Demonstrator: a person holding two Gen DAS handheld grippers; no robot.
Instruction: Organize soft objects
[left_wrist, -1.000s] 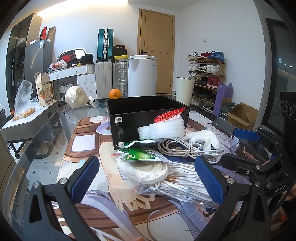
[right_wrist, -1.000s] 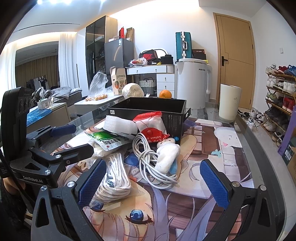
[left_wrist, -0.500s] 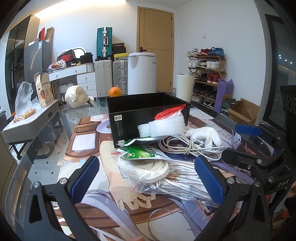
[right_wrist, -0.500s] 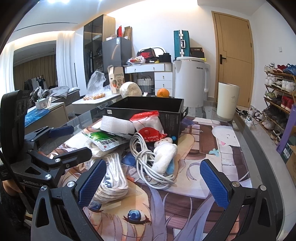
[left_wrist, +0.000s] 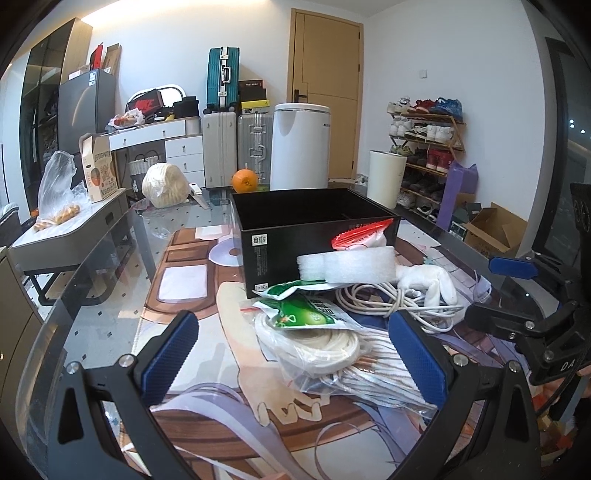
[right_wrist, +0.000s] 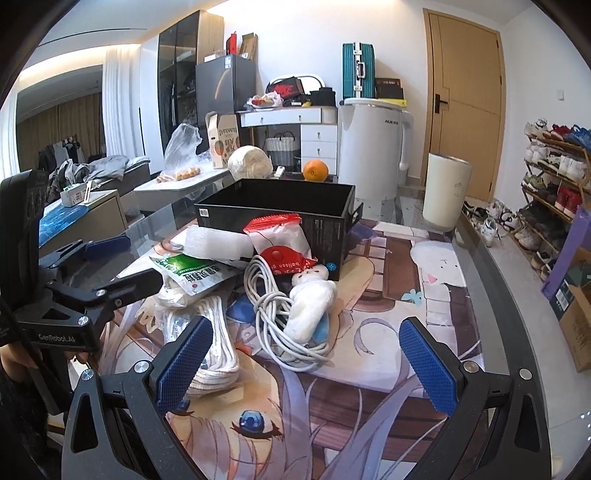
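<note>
The left hand-held gripper (left_wrist: 293, 354) hovers with its jaws spread wide and nothing between them, low over the counter (left_wrist: 110, 280). Just ahead of it lies a bagged coil of white rope (left_wrist: 317, 343) with a green packet (left_wrist: 306, 314) on top. Beyond those, a white foam roll (left_wrist: 347, 264) and a red-topped balloon bag (left_wrist: 364, 234) lean against the black box (left_wrist: 295, 236). Further right, a looped white cable (right_wrist: 280, 314) and a white plush toy (right_wrist: 312, 306) rest together, straight ahead of the right hand-held gripper (right_wrist: 306, 360), which is also released and empty. The rope coil reaches its left fingertip (right_wrist: 184, 358). All the soft things sit outside the box, in a pile against its near wall.
</note>
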